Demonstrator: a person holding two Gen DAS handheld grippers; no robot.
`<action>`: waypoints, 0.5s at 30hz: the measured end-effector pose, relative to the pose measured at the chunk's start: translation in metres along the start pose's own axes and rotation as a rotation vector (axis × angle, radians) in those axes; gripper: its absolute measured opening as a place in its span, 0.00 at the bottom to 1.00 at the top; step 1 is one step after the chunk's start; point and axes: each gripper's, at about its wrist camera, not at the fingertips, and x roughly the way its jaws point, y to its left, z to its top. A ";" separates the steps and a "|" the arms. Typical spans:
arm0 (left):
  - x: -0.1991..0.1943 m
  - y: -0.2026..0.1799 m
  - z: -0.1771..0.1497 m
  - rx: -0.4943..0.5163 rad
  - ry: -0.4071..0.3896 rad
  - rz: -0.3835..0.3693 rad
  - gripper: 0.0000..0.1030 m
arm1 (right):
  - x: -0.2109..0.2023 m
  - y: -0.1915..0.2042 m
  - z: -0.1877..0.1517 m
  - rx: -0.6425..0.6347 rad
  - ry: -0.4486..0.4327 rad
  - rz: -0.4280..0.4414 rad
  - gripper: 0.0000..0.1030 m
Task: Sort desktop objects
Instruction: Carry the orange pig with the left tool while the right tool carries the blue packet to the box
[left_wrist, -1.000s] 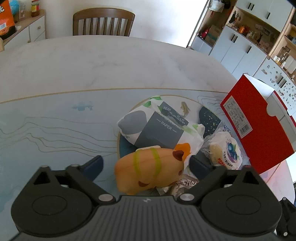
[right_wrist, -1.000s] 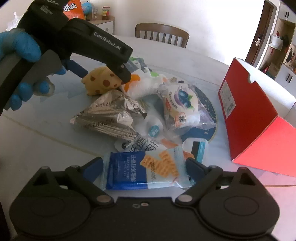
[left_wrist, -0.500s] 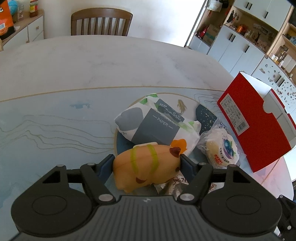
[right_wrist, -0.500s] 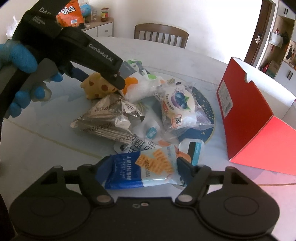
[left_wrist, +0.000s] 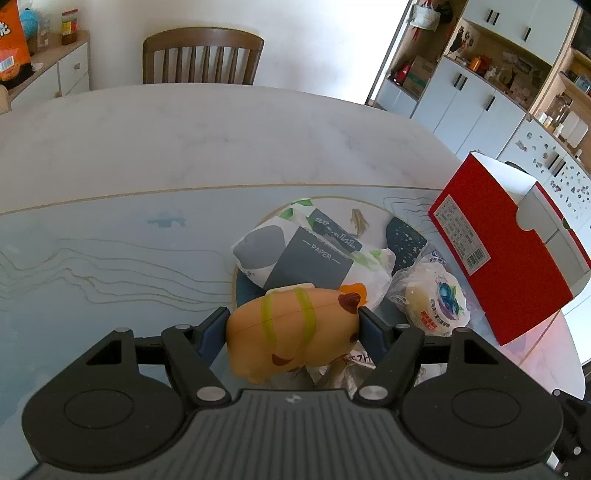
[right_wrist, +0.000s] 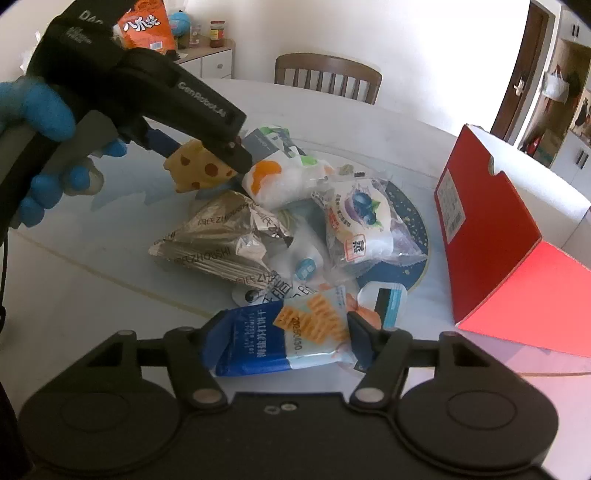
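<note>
Left gripper (left_wrist: 291, 325) has just closed, pinching the toy (left_wrist: 291, 328) endwise above the pile; apparently soft and light. Right gripper (right_wrist: 284, 332) has closed onto the cracker packet (right_wrist: 284, 332) on the table (right_wrist: 92, 295): slippery, crushable.

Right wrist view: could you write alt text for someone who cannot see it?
The right gripper has just closed its jaws on a blue cracker packet at the near edge of a pile of snack packets on a pale table. Upper left, a blue-gloved hand holds the left gripper, clamped on an orange toy; an open red box stands right.
</note>
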 end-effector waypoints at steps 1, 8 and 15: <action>-0.001 -0.001 0.000 0.004 0.000 0.000 0.71 | -0.001 -0.001 0.000 0.004 0.000 0.002 0.64; -0.015 -0.005 -0.003 0.026 -0.007 -0.001 0.71 | -0.013 -0.007 0.002 0.044 -0.008 0.012 0.64; -0.030 -0.015 -0.005 0.051 0.001 -0.004 0.71 | -0.031 -0.017 0.007 0.111 -0.029 0.024 0.64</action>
